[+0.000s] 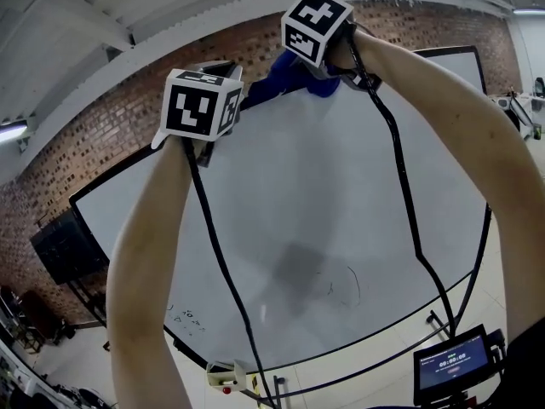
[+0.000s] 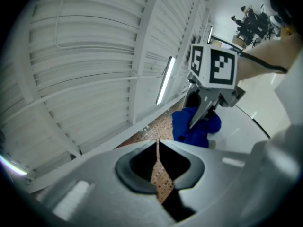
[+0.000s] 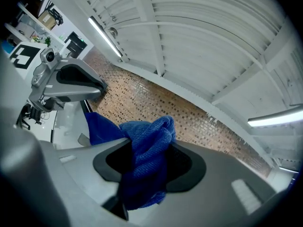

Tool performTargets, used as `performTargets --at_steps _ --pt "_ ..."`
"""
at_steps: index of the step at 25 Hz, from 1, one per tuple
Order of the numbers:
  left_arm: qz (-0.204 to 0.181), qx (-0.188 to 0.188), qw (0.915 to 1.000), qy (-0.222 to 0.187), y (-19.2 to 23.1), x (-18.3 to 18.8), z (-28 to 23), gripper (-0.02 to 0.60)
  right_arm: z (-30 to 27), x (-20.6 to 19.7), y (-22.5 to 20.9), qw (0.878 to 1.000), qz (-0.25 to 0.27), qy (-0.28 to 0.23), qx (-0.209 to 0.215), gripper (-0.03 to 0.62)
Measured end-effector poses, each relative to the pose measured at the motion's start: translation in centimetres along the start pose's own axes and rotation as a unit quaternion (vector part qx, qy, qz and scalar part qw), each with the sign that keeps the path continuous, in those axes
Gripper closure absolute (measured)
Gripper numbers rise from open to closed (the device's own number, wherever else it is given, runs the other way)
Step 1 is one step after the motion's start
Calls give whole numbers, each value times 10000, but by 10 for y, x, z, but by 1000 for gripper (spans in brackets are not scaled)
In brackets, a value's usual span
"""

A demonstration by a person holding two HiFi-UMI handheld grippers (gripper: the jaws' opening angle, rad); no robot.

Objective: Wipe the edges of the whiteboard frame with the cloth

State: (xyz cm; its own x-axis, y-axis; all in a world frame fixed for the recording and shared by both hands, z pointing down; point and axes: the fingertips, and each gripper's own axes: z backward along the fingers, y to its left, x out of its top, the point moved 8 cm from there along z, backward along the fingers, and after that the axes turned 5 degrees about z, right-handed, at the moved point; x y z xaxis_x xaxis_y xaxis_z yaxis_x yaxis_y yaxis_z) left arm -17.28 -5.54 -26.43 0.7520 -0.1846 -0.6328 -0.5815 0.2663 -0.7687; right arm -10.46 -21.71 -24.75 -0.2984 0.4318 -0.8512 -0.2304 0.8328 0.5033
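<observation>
Cloth: a bunched blue terry cloth (image 3: 144, 160) is sitting at the top edge of the whiteboard, between the two marker cubes in the head view.
Cloth axis: in the right gripper view its long axis is running along the tongs, the wad bulging past the tips towards the brick wall; a looser tail is trailing left onto the board. In the head view it is stretching along the top edge.
Right tongs: the right tongs (image 3: 147, 150) are gripping the cloth, both sides pressing into the wad.
Left tongs: the left tongs (image 2: 158, 148) are closed on nothing, brick showing through the thin slit between them; they are hovering just left of the cloth.
Board: the large white whiteboard (image 1: 341, 194) in its thin black frame (image 1: 451, 49) is standing upright, carrying a grey smudge (image 1: 298, 267) low in the middle.
Cables: black cables (image 1: 213, 254) are hanging from both tongs across the board.
Room: a red-brown brick wall (image 1: 102, 135) is rising behind the board, a white ribbed ceiling (image 2: 85, 56) with a tube light (image 2: 163, 82) is spanning overhead, and a small lit screen (image 1: 453, 360) is standing at lower right.
</observation>
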Motion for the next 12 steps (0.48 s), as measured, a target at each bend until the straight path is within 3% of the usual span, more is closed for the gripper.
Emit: performTargets --at_steps 7,12 --pt "-135 -249 9987 -414 -43 23 -32 563 16 -55 -34 9989 -270 72 -368 404" --pt "-144 -434 9971 -604 -53 43 -45 563 25 -69 -58 9979 -366 143 -513 402"
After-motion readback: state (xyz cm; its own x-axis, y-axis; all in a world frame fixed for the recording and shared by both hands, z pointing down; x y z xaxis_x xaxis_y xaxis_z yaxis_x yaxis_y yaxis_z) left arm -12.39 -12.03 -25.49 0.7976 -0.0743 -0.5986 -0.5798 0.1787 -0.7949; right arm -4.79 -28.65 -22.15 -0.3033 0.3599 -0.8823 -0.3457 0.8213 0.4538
